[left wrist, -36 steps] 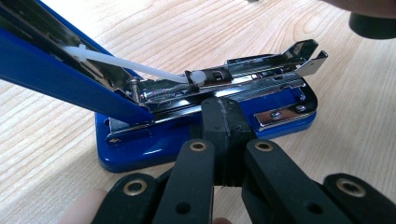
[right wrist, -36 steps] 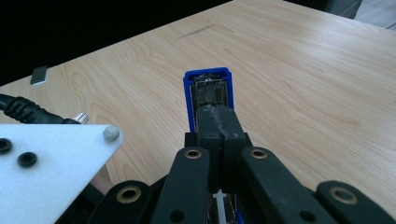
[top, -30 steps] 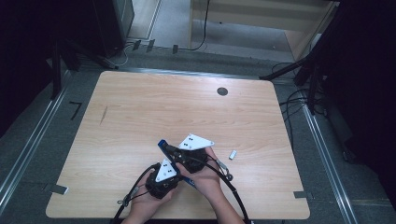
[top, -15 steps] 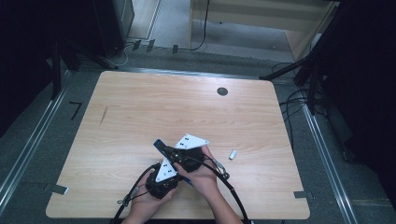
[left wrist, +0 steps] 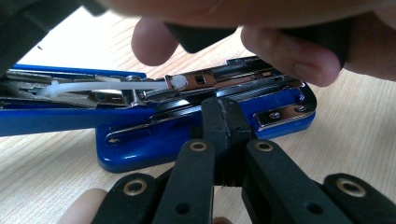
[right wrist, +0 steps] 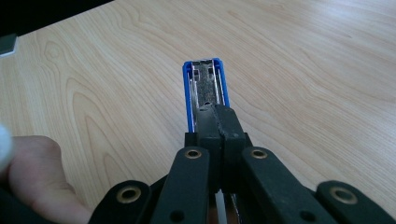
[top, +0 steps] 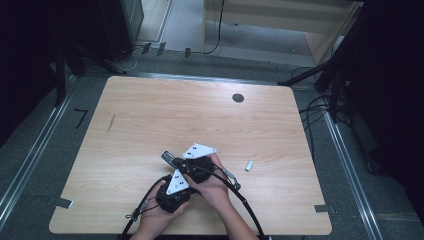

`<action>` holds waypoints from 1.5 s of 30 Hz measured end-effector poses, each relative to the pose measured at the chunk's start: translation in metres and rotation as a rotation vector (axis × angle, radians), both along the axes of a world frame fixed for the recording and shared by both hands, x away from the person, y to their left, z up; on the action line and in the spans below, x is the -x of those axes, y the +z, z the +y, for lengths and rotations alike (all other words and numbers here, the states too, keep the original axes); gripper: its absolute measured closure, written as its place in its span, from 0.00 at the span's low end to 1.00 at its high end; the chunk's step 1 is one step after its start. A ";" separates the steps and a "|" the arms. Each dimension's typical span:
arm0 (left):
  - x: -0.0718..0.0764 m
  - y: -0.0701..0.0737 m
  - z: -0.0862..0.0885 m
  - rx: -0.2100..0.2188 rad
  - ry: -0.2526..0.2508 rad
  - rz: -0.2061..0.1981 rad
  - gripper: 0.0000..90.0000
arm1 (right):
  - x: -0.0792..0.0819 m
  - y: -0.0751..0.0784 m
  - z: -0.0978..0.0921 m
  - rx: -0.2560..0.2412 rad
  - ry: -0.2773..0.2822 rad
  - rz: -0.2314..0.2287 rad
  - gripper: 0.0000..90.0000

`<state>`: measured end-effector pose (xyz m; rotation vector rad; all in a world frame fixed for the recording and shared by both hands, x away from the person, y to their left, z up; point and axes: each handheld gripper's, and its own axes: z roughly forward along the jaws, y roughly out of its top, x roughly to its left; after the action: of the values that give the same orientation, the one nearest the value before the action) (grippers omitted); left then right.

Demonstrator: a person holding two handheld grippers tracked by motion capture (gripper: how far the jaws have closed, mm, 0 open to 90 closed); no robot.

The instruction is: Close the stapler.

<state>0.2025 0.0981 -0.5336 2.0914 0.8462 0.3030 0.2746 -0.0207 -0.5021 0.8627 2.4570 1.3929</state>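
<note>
A blue stapler (left wrist: pixel 154 140) lies swung open on the wooden table (top: pixel 150 120), its metal staple channel exposed. My left gripper (left wrist: pixel 227 112) is shut on the stapler's lower part, across the metal rail. My right gripper (right wrist: pixel 219 119) is shut on the stapler's raised blue arm (right wrist: pixel 205 84), whose channel points away over the table. In the high view both grippers sit close together near the front edge, the left gripper (top: pixel 184 175) just in front of the right gripper (top: pixel 176 161). The stapler's dark end (top: pixel 167 157) pokes out to the left. Fingers of the person's right hand (left wrist: pixel 289 60) hover above the stapler.
A small pale oblong piece (top: pixel 248 165) lies on the table to the right of the hands. A black round grommet (top: pixel 238 98) sits near the far edge. Cables (top: pixel 240 200) trail from both grippers over the front edge.
The right gripper and the stapler arm it holds have shifted slightly to the left. The left gripper has stayed in place.
</note>
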 end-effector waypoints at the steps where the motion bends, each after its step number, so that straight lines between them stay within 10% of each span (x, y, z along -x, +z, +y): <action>1: 0.000 0.000 0.000 0.001 0.001 0.000 1.00 | 0.000 0.000 0.001 0.004 0.000 0.000 1.00; 14: 0.000 0.000 0.000 -0.002 0.001 0.000 1.00 | -0.003 -0.006 0.009 0.077 0.001 0.024 1.00; 27: -0.001 0.000 0.001 0.008 -0.001 0.006 1.00 | -0.005 -0.002 0.001 0.050 -0.019 0.030 1.00; 45: -0.001 0.000 0.000 0.011 0.001 0.009 1.00 | 0.004 0.018 -0.077 -0.031 -0.185 -0.034 1.00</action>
<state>0.2032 0.0986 -0.5338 2.0838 0.8526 0.2896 0.2708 -0.0981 -0.4841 1.0348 2.2705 1.3717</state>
